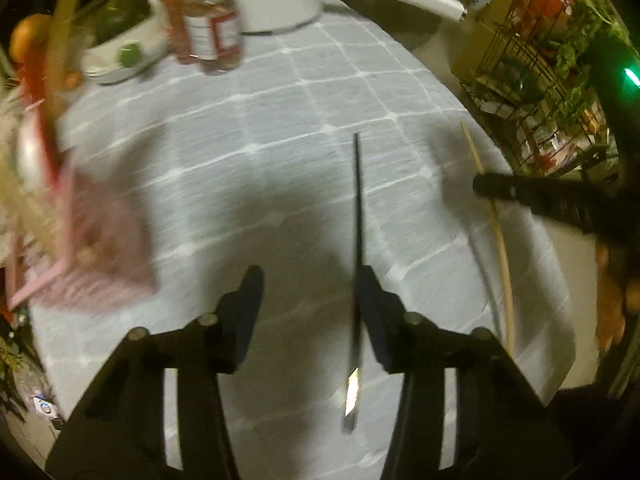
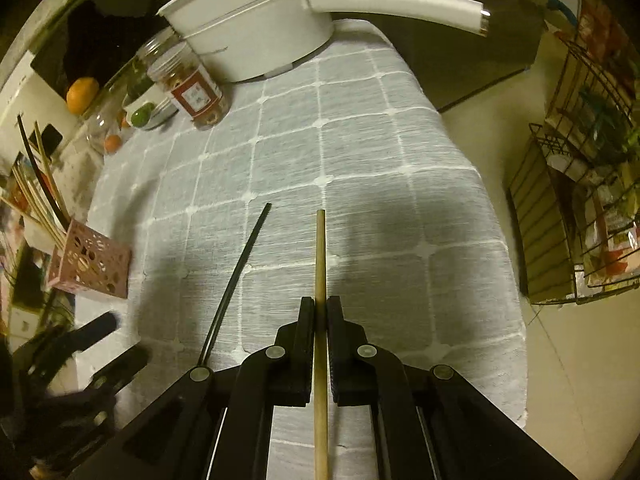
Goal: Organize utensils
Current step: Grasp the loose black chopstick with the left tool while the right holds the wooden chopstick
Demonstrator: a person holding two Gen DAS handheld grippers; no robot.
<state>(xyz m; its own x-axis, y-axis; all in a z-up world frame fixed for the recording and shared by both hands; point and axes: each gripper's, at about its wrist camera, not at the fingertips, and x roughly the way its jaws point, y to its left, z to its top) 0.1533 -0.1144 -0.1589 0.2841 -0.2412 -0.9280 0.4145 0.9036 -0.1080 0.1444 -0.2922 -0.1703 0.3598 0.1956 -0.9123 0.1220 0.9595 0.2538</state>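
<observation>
Grey checked cloth covers the surface (image 2: 360,152), and it sets the terms for this step, since thin sticks lying flat on fabric give little room for a finger to get under them. At the far edge stand a white pot (image 2: 256,36) with a long handle and a red-labelled jar (image 2: 192,96); neither is in the working path. Off to the left edge sits the pink perforated holder (image 2: 94,262), with several chopsticks already standing in it, and that is where I judge both loose sticks should end up. The right gripper (image 2: 320,312) is pressed together on the wooden chopstick (image 2: 320,256), which runs straight between its pads and projects forward over the cloth. The left gripper (image 1: 310,292) stands partly spread, and the black chopstick (image 1: 357,216) lies along the inner face of its right-hand finger while the other finger is well clear, so no pinch is made there yet; its far tip seems to be near or on the cloth. To do this well, I would close the left fingers squarely across the black stick before lifting, keeping it centred on the pads so it does not swivel. Each stick then wants tipping upright over the holder and lowering end first, one gripper at a time, so the two do not cross.
</observation>
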